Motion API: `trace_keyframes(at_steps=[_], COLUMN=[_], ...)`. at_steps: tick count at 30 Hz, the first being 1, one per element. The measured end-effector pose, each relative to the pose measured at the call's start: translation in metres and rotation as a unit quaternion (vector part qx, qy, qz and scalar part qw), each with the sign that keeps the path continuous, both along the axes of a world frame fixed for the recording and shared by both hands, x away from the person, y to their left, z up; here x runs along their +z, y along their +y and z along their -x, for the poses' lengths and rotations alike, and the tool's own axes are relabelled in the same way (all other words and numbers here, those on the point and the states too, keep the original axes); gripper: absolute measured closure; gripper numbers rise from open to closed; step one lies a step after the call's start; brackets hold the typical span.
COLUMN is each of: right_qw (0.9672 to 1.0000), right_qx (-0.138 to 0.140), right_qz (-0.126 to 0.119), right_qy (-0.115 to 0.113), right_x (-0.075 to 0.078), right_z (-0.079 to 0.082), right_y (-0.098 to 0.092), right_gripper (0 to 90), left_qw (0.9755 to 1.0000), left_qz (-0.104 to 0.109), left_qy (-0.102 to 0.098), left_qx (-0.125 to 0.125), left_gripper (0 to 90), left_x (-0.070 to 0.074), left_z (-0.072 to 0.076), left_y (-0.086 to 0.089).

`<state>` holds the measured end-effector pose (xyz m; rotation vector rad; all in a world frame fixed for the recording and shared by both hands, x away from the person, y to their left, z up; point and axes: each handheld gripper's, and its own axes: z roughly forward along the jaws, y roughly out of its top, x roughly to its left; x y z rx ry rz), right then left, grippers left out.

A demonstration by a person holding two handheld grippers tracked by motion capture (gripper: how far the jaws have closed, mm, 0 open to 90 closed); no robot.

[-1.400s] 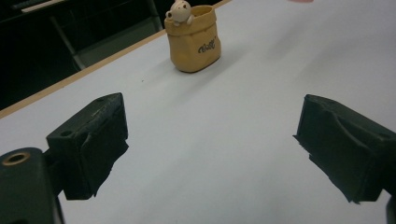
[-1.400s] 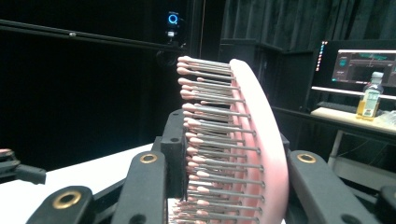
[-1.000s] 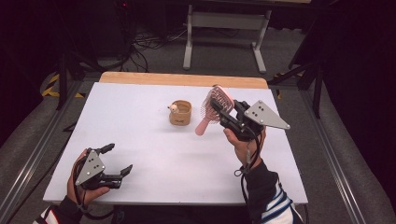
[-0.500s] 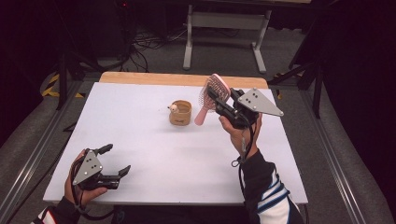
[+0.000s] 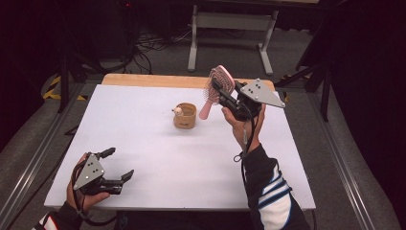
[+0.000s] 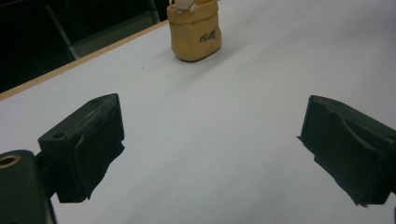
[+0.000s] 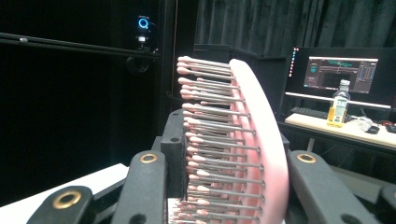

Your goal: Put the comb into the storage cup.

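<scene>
High view: right gripper (image 5: 221,92) clamps pink hairbrush (image 5: 221,79).

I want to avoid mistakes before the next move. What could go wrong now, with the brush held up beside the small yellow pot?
1. The right gripper clamps the pink hairbrush across its bristled head, not the handle. Bristles may flex, so the brush could slip or twist.
2. The handle hangs down near the yellow pot. A careless lowering might knock this light pot over.
3. The left gripper rests open, far from the pot, so it probably cannot steady it.
</scene>
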<state>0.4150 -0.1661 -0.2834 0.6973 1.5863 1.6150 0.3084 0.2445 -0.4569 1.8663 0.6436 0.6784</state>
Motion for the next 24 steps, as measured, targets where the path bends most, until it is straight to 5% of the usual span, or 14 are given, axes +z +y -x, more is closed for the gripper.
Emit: trace_keyframes(at_steps=[24], right_qw=[0.9999], right_qx=[-0.012], right_qz=[0.008], right_qy=[0.0], right_x=[-0.001], right_z=[-0.034], right_y=[0.038], right_gripper=[63.9], left_qw=[0.9999], left_qz=[0.011], left_qy=[0.002], left_qx=[0.004], left_gripper=[7.5], left_x=[0.0], left_z=[-0.001], left_y=[0.002])
